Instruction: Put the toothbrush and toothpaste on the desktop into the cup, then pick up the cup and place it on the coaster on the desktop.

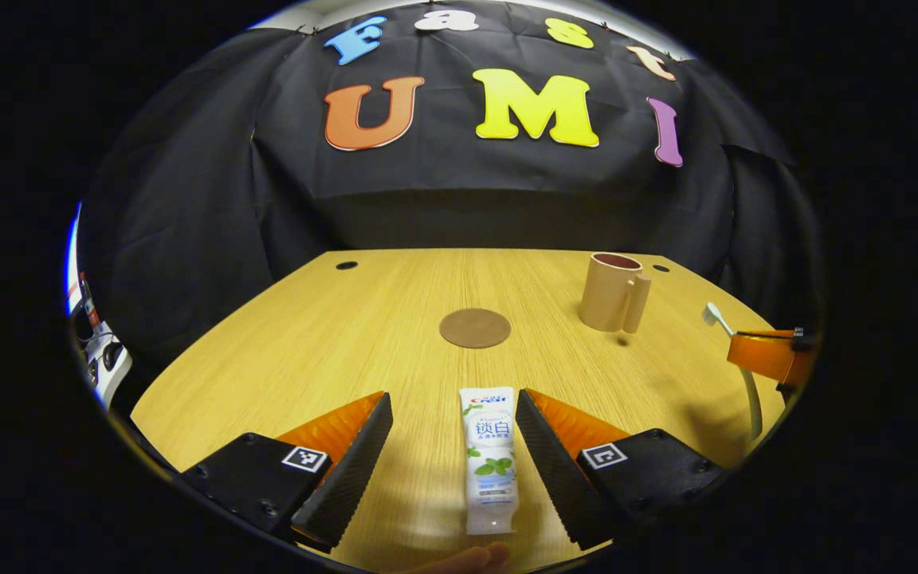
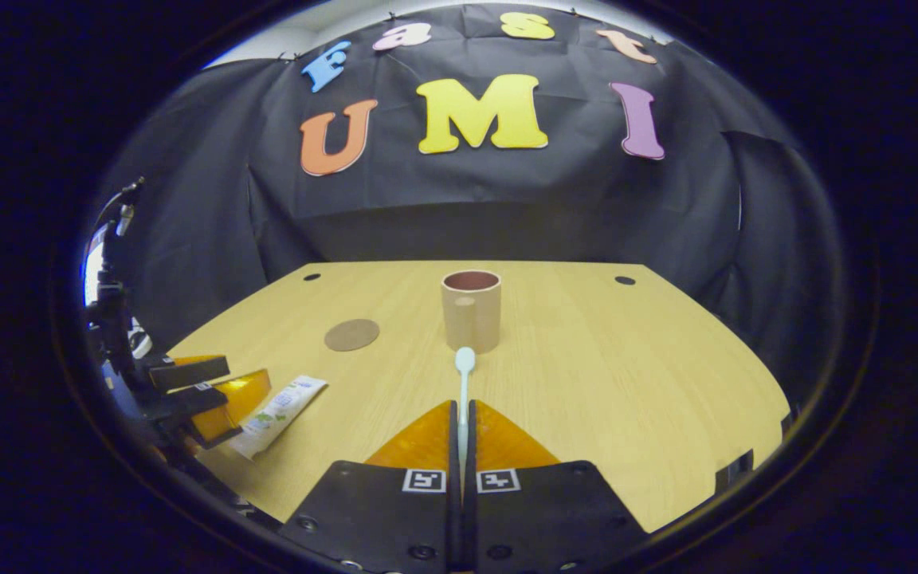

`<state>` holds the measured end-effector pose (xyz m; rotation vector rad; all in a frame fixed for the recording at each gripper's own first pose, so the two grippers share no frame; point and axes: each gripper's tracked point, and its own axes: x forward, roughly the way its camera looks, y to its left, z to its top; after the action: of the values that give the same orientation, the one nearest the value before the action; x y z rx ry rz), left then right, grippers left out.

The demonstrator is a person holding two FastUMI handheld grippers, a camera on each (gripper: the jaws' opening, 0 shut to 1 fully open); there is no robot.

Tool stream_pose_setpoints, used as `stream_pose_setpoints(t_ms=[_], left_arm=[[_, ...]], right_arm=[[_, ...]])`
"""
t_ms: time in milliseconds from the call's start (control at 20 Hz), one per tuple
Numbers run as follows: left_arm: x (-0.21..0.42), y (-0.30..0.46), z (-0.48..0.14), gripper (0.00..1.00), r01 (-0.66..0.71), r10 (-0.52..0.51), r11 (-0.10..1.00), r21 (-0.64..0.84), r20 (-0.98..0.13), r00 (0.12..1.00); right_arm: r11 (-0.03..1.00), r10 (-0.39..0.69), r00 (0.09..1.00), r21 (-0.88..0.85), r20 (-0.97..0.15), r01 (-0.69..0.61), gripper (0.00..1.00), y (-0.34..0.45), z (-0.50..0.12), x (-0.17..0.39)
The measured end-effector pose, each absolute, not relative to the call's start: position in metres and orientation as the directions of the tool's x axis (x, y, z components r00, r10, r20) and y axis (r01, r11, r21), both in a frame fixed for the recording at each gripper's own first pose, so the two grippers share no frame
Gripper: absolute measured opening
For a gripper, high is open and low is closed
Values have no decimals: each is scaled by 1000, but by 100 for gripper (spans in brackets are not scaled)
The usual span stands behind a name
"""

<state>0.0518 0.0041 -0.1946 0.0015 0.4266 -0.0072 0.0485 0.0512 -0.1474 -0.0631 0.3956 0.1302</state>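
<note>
A white toothpaste tube (image 1: 489,459) lies flat on the wooden desktop (image 1: 347,335), between the fingers of my open left gripper (image 1: 453,402), closer to the right finger. My right gripper (image 2: 462,410) is shut on a white toothbrush (image 2: 464,383), whose head points toward the tan cup (image 2: 471,309). The cup (image 1: 612,292) stands upright at the back right in the left gripper view, its handle facing front. A round brown coaster (image 1: 475,328) lies mid-table, and in the right gripper view the coaster (image 2: 351,334) is left of the cup. The right gripper (image 1: 770,355) with the toothbrush (image 1: 734,351) shows at the left gripper view's right edge.
The left gripper (image 2: 204,395) and the toothpaste (image 2: 280,412) sit at the desk's front left in the right gripper view. Small dark holes (image 2: 625,280) mark the desk's back corners. Black cloth walls the desk on three sides. Equipment stands at the far left (image 1: 100,359).
</note>
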Motion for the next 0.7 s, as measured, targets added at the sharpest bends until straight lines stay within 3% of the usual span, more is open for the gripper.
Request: stream_pose_setpoints(t_ms=[200, 450, 500, 550, 600, 700], left_arm=[[39, -5, -219, 98, 27, -9, 999, 27, -528, 849], [26, -11, -236, 81, 34, -19, 999, 12, -632, 775], [25, -11, -237, 78, 39, -19, 999, 17, -644, 765], [23, -12, -238, 83, 51, -23, 998, 23, -659, 752], [24, -16, -240, 77, 62, -33, 998, 19, -669, 742], [25, -20, -241, 74, 74, -61, 997, -10, -687, 724]], right_arm=[[990, 124, 926, -16, -358, -138, 0, 45, -135, 41], [991, 128, 934, 6, -333, -133, 0, 31, -127, 33], [991, 128, 936, 7, -329, -133, 0, 29, -127, 33], [991, 128, 937, 5, -326, -134, 0, 27, -126, 32], [991, 127, 938, 2, -324, -133, 0, 25, -126, 31], [991, 130, 937, 11, -323, -133, 0, 21, -126, 30]])
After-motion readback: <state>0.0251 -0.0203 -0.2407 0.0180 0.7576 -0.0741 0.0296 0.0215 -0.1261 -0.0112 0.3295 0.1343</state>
